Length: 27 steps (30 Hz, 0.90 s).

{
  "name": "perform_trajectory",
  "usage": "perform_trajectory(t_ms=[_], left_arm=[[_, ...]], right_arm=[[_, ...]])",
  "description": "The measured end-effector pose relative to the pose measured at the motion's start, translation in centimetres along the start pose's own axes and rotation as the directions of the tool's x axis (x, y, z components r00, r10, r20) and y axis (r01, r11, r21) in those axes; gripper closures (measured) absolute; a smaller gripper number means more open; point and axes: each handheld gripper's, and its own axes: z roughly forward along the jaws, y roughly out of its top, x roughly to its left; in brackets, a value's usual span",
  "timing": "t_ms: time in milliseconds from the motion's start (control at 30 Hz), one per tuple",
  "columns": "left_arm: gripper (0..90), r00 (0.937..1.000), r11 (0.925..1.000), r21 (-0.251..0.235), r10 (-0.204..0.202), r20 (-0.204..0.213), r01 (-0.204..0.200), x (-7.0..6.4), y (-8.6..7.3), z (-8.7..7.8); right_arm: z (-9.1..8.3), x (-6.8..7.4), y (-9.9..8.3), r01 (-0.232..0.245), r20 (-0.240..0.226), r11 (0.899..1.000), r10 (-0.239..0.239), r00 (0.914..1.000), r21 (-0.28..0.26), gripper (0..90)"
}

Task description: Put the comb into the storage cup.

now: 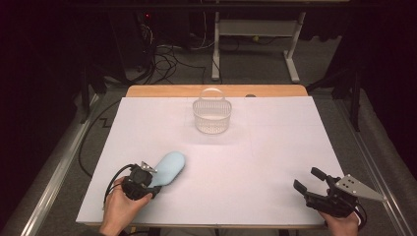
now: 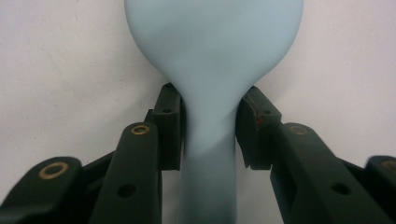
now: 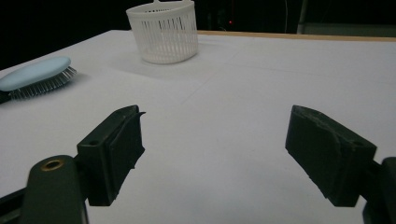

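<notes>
Left gripper (image 1: 156, 184): sitting at the near left of the surface (image 1: 275, 147), and its jaws are pinching the narrow handle neck of the hairbrush (image 1: 168, 168). In the left gripper view the pads (image 2: 170, 126) are pressing in on both sides of the neck, so that looks like a proper grab, not just a touch.

Hairbrush: light blue, lying flat with bristles down (you can see them in the right gripper view (image 3: 35, 74)). Its oval head is pointing straight ahead of the left gripper and away from the person. Looks like it's still resting on the surface, not lifted.

Basket (image 1: 212, 116): white slotted one with a hoop handle, standing upright well ahead of the left gripper and off to its right, near the far edge. Looks like nothing's in it as far as I can tell.

Right gripper (image 1: 309, 182): hanging out at the near right, jaws spread wide, holding nothing. Basket is far ahead of it and to its left, brush is way off to its left.

Step in hand: I'm guessing the grasp is just being finished, with the brush probably heading for the basket.

Next move: lifting the brush clear, carrying it forward and right, then tipping the head down so it's dropping inside the rim and not knocking that light basket over.
</notes>
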Motion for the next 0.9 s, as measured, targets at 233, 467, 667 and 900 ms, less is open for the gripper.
perform_trajectory(t_ms=[233,467,667,900], left_arm=[[68.6,1.0,0.9999,-0.012,0.0,0.007,0.0,0.13,-0.06,0.01],[69.1,0.9999,0.9995,-0.03,-0.001,0.014,0.001,0.23,-0.2,0.0],[69.3,0.9997,0.9985,-0.055,0.002,0.024,-0.001,0.28,-0.2,0.03],[69.3,0.9992,0.9965,-0.084,0.005,0.041,-0.001,0.38,-0.15,-0.19]], right_arm=[[0.0,0.0,0.0,0.001,0.001,1.0,-0.001,1.0,0.0,19.7],[-0.01,-0.02,0.0,0.0,-0.001,1.0,0.0,1.0,-0.001,19.8],[-0.04,-0.02,0.0,-0.004,-0.001,1.0,0.004,1.0,-0.001,19.7],[-0.05,0.0,-0.01,-0.002,0.001,1.0,0.002,1.0,-0.003,19.7]])
